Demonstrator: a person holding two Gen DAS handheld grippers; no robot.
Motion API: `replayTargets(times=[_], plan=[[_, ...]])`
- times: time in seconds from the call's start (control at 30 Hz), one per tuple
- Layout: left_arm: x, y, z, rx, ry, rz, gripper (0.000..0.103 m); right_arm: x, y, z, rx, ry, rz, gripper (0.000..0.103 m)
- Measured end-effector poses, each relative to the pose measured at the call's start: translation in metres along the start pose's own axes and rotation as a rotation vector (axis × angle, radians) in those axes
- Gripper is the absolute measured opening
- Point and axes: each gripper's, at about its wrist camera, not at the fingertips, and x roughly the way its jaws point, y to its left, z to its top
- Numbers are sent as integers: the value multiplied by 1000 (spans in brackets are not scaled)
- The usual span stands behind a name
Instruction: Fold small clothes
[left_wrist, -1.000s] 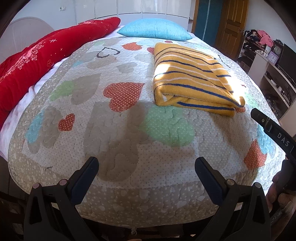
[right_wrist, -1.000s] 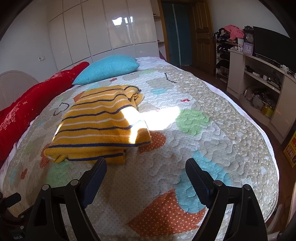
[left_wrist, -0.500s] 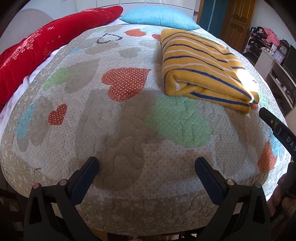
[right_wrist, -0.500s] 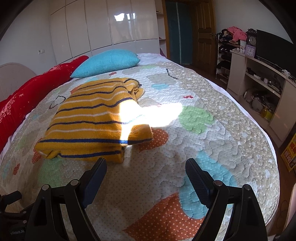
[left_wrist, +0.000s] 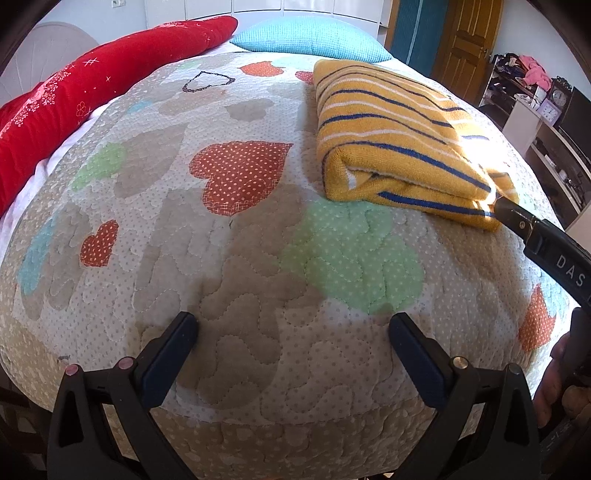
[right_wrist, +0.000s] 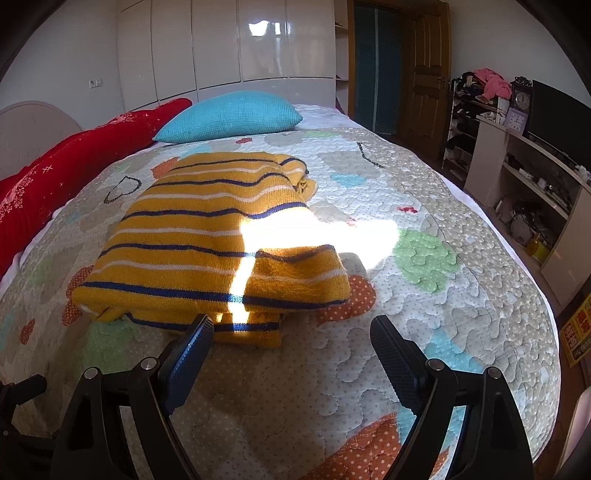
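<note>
One folded yellow striped sweater (right_wrist: 207, 240) lies on the bed's heart-patterned quilt (left_wrist: 258, 258), a patch of sunlight across its near corner. Both grippers hover with fingers spread wide and empty: the right gripper (right_wrist: 291, 332) just before the sweater's near edge, the left gripper (left_wrist: 291, 332) over bare quilt, well apart from it.

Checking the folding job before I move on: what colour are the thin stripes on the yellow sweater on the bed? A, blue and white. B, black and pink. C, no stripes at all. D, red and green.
A: the folded yellow sweater on the quilt shows dark blue and white stripes across its top layer in both wrist views.
</note>
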Motion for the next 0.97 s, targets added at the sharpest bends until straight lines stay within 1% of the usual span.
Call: replayTargets(times=[0.27, 0.5, 0.8, 0.97], plan=[[-3, -1, -1, 0, 2, -2, 103, -5, 1, -2, -8, 1, 2, 90], [-12, -2, -3, -3, -10, -19, 103, -16, 6, -5, -23, -12, 10, 90], [-27, -1, -5, -7, -53, -36, 103, -29, 9, -6, -36, -34, 9, 90], [-34, 7, -1, -21, -85, -19, 103, -36, 18, -6, -75, -45, 36, 90]])
